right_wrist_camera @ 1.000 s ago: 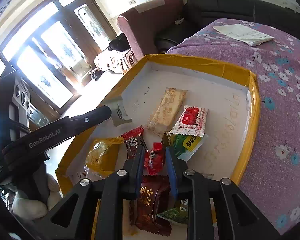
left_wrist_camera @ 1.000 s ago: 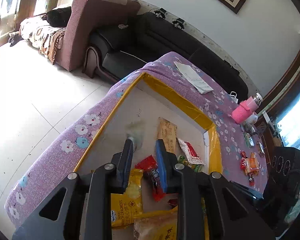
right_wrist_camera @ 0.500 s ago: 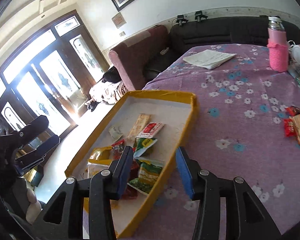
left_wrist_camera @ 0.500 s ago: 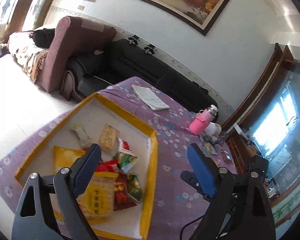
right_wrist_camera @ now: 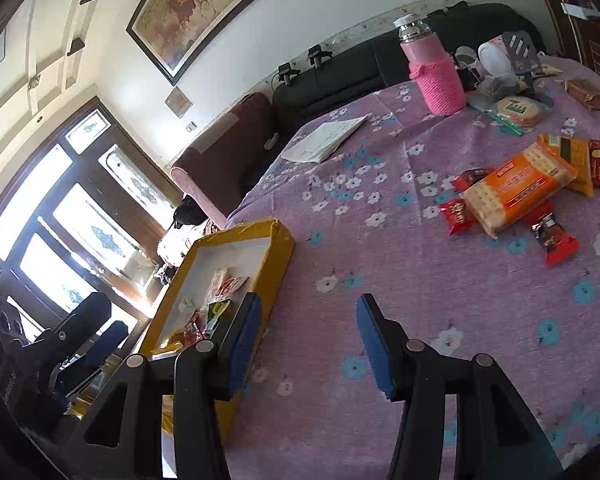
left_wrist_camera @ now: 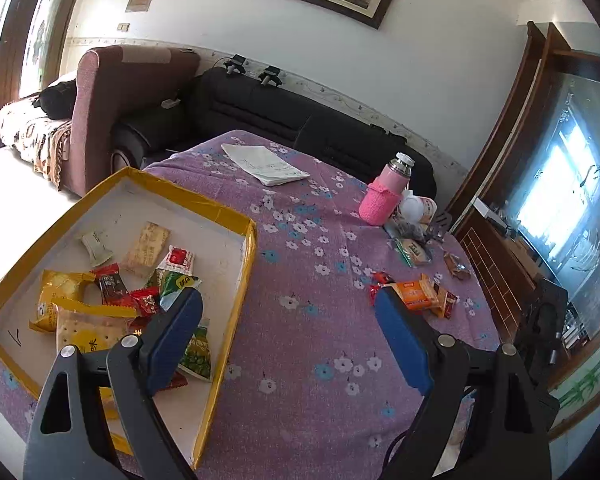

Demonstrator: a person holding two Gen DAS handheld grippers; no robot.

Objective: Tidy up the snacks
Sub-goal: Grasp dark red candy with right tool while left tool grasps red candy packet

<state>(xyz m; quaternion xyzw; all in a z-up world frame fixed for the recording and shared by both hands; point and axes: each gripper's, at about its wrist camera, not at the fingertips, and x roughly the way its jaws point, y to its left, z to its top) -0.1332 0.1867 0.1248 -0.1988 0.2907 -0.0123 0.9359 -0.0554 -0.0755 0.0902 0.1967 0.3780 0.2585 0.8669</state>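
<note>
A shallow yellow-rimmed tray point(left_wrist_camera: 220, 212) on the purple flowered table holds several snack packets point(left_wrist_camera: 112, 292); it also shows in the right wrist view point(right_wrist_camera: 278, 248). More snacks lie loose on the table: an orange cracker pack point(right_wrist_camera: 516, 188) point(left_wrist_camera: 414, 294) with small red packets point(right_wrist_camera: 456, 214) around it. My left gripper point(left_wrist_camera: 288, 320) is open and empty, above the tray's right edge. My right gripper point(right_wrist_camera: 306, 316) is open and empty, above bare cloth between the tray and the loose snacks.
A pink-sleeved flask point(left_wrist_camera: 384, 196) point(right_wrist_camera: 436, 72), a round biscuit pack point(right_wrist_camera: 516, 108), cups and small clutter stand at the table's far side. A folded paper point(left_wrist_camera: 266, 164) lies at the far left. Sofas stand behind the table.
Both grippers let go of their snacks in the tray, opened wide, and drew back and rightward. The views now take in the whole table and the loose snacks.
</note>
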